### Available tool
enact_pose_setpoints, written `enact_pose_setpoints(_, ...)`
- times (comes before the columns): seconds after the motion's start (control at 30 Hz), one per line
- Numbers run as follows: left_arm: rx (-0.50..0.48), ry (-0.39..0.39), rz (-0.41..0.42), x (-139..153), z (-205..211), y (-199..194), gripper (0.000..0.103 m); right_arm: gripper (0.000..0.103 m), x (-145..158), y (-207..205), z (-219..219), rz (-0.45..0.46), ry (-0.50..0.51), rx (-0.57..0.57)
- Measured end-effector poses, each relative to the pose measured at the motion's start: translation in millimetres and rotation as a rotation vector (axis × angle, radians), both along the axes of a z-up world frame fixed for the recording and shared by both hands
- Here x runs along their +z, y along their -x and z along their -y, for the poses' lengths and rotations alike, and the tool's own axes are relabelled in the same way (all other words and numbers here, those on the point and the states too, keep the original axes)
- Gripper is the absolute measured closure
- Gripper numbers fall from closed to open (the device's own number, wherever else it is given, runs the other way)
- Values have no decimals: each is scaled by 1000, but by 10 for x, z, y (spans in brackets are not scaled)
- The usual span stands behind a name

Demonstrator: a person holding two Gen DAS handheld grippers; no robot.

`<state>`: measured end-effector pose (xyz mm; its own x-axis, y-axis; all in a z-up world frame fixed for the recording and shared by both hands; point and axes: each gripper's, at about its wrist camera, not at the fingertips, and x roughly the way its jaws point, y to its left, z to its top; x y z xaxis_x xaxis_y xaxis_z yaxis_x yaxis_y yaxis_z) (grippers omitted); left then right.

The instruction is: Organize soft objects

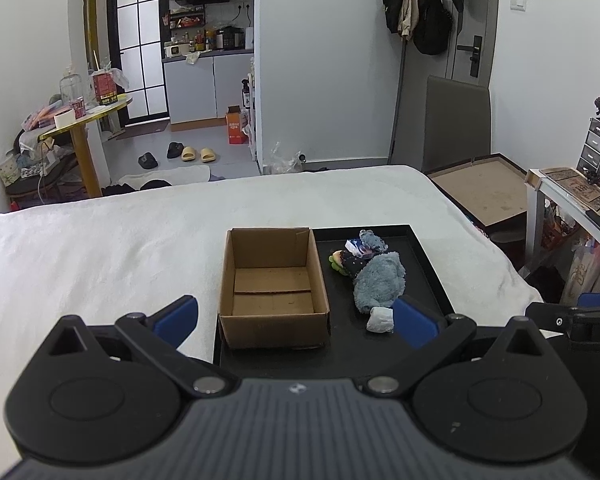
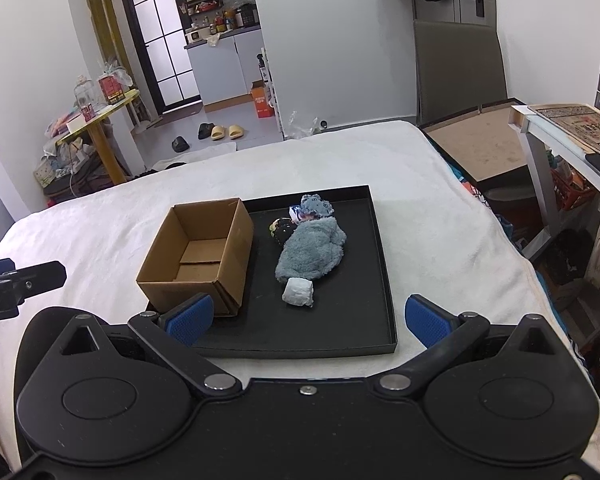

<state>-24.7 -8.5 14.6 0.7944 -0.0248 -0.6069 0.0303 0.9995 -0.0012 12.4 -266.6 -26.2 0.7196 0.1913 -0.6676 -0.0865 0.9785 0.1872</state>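
Observation:
A black tray lies on the white bed. An empty open cardboard box stands on the tray's left part. Beside it lie a fluffy grey-blue sock, a small white-grey soft lump, a dark speckled item and a small grey plush with a white label. My left gripper is open, in front of the box. My right gripper is open above the tray's near edge. Both are empty.
The white bed reaches left and far. A white desk and an open brown carton stand to the right. A yellow round table and slippers stand on the floor beyond the bed.

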Motion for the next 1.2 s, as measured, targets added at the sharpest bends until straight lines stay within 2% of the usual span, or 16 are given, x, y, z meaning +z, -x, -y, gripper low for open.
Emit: enact_pose_setpoints(1.2,10,21,6,43,-25,19,0,0,29,30,-75,-7,8,24)
